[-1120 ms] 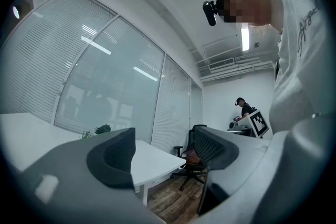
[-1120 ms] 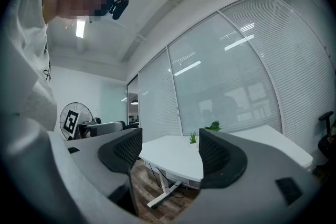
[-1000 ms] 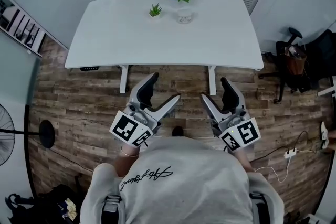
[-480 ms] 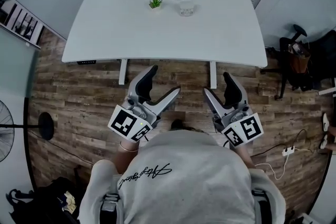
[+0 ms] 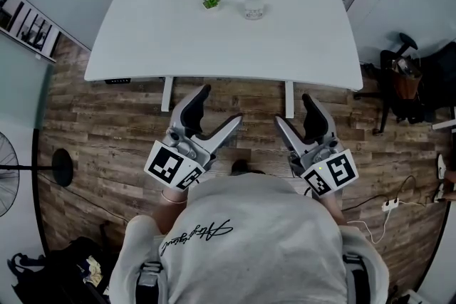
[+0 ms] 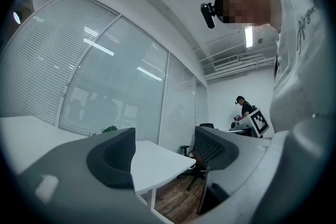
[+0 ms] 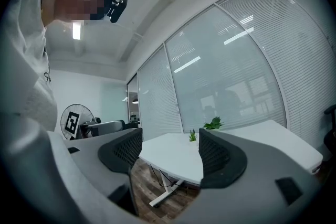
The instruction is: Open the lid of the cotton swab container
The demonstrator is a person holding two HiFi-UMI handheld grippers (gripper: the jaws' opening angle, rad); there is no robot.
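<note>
Left claw [image 5: 212, 116] and right claw [image 5: 299, 116], both agape, empty.

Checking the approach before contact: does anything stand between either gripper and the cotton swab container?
Nothing visible does. The left gripper and right gripper hang open short of the table; only bare tabletop lies before the cotton swab container.

In the head view the white table [image 5: 214, 46] and the cotton swab container [image 5: 253, 8] on its far side are sliding toward the top of the picture, and the wooden floor [image 5: 107, 124] is sliding with them. The left gripper [image 5: 217, 110] and right gripper [image 5: 293, 110] are rising slightly less, while drifting a touch apart, left and right.
</note>
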